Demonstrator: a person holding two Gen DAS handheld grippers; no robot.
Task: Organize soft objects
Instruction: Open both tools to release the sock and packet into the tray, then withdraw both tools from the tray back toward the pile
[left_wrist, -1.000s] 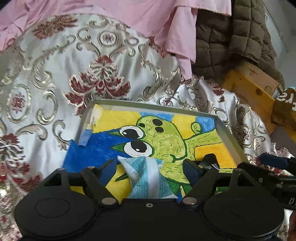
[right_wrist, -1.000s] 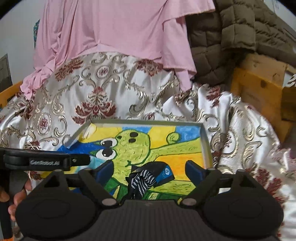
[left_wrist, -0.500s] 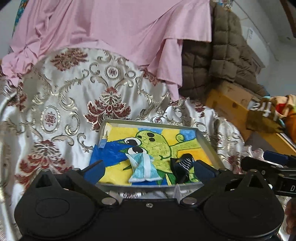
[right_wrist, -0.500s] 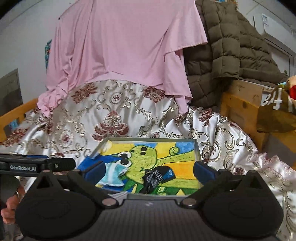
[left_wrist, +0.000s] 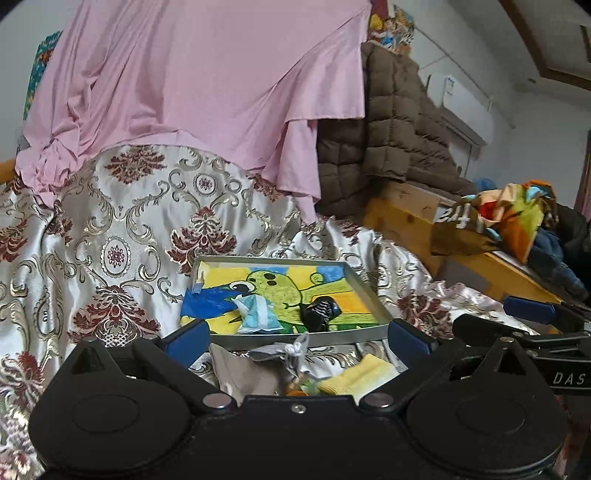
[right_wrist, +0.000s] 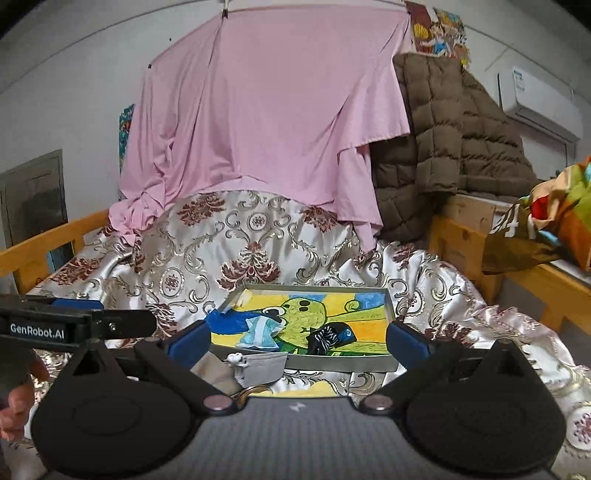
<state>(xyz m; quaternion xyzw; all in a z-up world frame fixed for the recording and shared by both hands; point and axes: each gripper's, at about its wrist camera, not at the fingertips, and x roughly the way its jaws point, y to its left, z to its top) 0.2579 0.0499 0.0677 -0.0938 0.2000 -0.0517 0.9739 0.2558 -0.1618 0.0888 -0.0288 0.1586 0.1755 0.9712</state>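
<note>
- Two rolled socks, light-blue sock and black striped sock, lie in the tray.
- Left gripper and right gripper gape empty.
- Next likely: grasp grey sock or yellow sock.

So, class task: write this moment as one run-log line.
left gripper: open, empty | right gripper: open, empty | tray: light blue sock, black striped sock | outside tray: yellow sock

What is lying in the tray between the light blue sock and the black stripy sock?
Nothing: between the light blue sock and the black stripy sock only the tray's green cartoon picture shows, in both views.
</note>
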